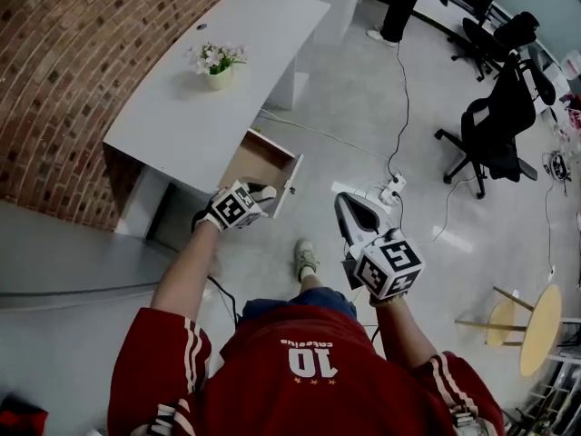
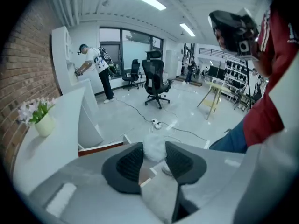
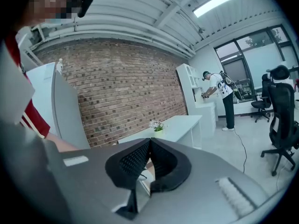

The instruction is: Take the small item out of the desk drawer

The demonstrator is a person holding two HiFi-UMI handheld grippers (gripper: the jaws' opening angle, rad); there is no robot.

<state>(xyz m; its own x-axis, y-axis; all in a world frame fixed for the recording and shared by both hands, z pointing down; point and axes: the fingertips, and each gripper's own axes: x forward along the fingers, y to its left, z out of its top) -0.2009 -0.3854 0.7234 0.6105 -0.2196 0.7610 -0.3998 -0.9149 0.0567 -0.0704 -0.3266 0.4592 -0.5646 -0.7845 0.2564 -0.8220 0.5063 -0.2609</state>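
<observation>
Left tool (image 2: 154, 146) grips the fluffy white item (image 2: 154, 151), right tool (image 3: 150, 142) closed; shirt (image 1: 313, 361) reads 10.

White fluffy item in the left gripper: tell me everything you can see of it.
The white fluffy item is a small, round, soft-looking ball. It is pinched between the left gripper's two dark ribbed pads near their tips, its top bulging above them. Only the pads touch it; it hangs in the air outside the open drawer.
</observation>
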